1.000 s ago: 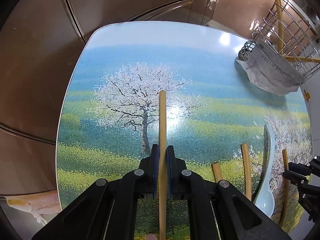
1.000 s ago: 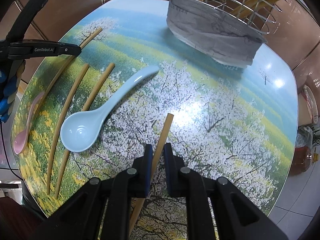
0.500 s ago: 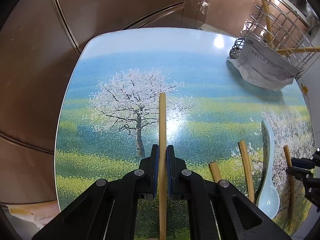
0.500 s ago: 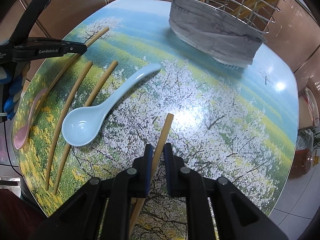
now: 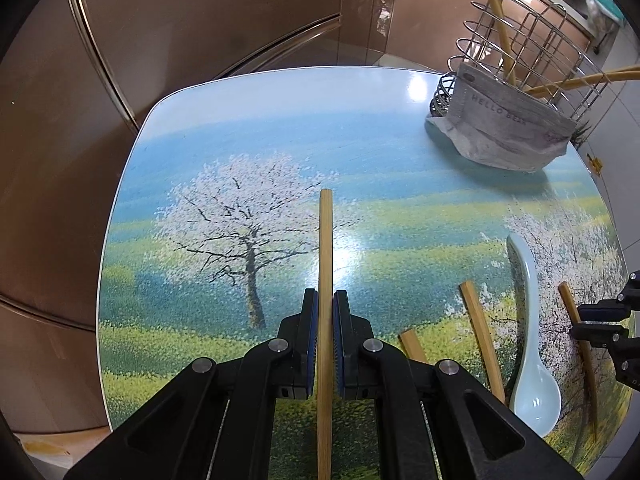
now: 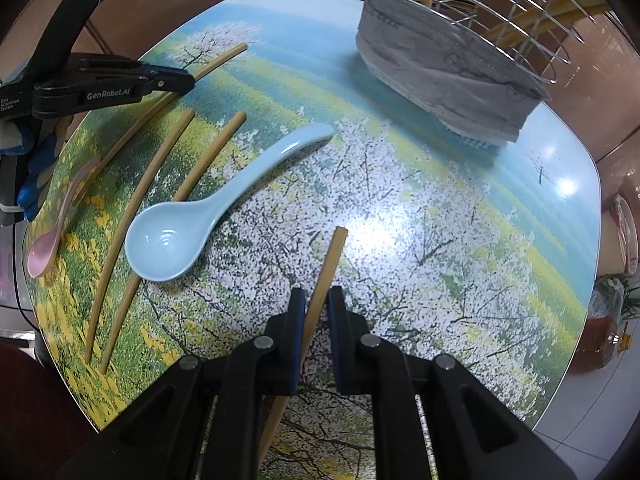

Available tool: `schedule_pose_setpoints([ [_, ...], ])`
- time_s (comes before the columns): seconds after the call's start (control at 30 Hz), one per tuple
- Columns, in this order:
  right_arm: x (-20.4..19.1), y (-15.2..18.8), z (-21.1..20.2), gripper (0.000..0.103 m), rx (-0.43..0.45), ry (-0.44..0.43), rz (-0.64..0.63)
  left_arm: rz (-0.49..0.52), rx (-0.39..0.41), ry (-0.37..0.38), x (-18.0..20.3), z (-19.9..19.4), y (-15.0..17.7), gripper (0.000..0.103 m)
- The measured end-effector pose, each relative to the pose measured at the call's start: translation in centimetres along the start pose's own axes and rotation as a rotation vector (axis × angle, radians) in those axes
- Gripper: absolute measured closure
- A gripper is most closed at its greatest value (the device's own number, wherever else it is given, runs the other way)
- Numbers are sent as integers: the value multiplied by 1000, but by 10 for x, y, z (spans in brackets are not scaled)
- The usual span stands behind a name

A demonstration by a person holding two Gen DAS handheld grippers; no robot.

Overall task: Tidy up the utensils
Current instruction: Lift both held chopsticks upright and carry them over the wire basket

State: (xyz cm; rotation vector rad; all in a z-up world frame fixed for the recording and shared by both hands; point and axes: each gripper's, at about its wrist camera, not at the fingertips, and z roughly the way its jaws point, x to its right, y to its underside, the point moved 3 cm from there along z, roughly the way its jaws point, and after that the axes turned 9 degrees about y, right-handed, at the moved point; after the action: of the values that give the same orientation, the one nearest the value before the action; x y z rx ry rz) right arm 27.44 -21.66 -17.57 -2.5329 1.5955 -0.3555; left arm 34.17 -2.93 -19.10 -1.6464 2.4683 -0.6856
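Since one second ago we have lifted both grippers, each clamped on a chopstick: left gripper (image 5: 325,312) on its chopstick (image 5: 325,248), right gripper (image 6: 316,308) on the other chopstick (image 6: 328,264), long axes pointing forward, and the wire holder (image 6: 500,20) lies ahead-right, nearer to our right

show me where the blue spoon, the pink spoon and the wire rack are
blue spoon (image 6: 164,242), right wrist view, on its bowl.
pink spoon (image 6: 40,254), right wrist view, on its bowl.
wire rack (image 5: 532,36), left wrist view, on its upper wires.
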Motion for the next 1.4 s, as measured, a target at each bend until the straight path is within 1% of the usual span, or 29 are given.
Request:
schedule_pose_setpoints([
  [0.17,-2,-2,0,92,-4,6,-27,4,-1,2,3,0,-4,96],
  [0.33,-8,-10,0,93,14,10,-35,3,-12,-3,4,1,-9,96],
  [0.47,-12,-18,0,95,41,14,-19,-35,3,48,-8,3,-15,97],
  [0.57,-15,-22,0,96,70,17,-5,-72,22,60,-16,3,-18,97],
  [0.6,-14,-23,0,96,81,16,8,-89,25,53,-20,2,-19,97],
  [0.73,-8,-22,0,96,114,14,45,-114,49,52,-28,-4,-23,97],
  [0.97,3,-18,-12,97,192,9,115,-115,112,49,-26,-28,-31,97],
  [1.2,3,-11,-47,97,301,8,153,-109,172,38,-15,-60,-41,97],
  [1.4,1,7,-82,97,389,20,176,-95,235,36,6,-102,-33,97],
])
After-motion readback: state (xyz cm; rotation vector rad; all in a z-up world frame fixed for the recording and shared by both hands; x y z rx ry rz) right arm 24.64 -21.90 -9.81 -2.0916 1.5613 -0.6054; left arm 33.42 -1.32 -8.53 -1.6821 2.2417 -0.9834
